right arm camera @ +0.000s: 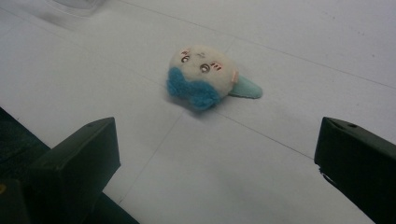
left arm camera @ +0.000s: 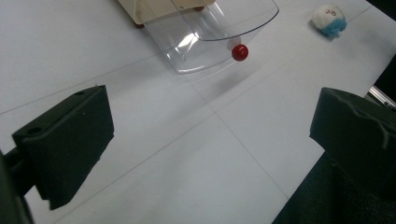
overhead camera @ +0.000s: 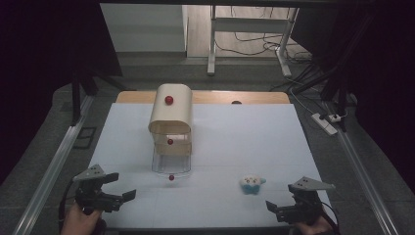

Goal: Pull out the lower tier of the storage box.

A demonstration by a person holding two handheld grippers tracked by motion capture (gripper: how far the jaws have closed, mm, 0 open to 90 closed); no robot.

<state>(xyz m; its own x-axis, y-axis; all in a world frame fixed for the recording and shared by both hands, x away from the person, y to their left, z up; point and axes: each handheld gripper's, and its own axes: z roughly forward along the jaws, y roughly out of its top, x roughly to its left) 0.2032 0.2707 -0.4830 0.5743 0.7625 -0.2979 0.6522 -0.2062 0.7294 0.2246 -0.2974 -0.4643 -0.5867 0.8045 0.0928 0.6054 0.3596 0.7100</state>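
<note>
From above I see my left gripper [overhead camera: 128, 188] and right gripper [overhead camera: 269, 206] at the near edge — both released. The plush [overhead camera: 252, 183] lies near right. Right gripper view: plush [right arm camera: 204, 77] ahead, apart from the spread jaws.

Cream, blue, red on white
Plush toy [right arm camera: 201, 77]: cream face, blue fuzz. Bread box [overhead camera: 170, 117] cream, with red knob [left arm camera: 239, 52]; surface [overhead camera: 235, 142] white; jaws black.

You are working in a lab test bay: white-covered surface [overhead camera: 254, 142] walled by black curtains [overhead camera: 44, 54], aluminium frame rails [overhead camera: 54, 166], white power strip [overhead camera: 325, 123] and loose cables [overhead camera: 244, 49] on the floor.
</note>
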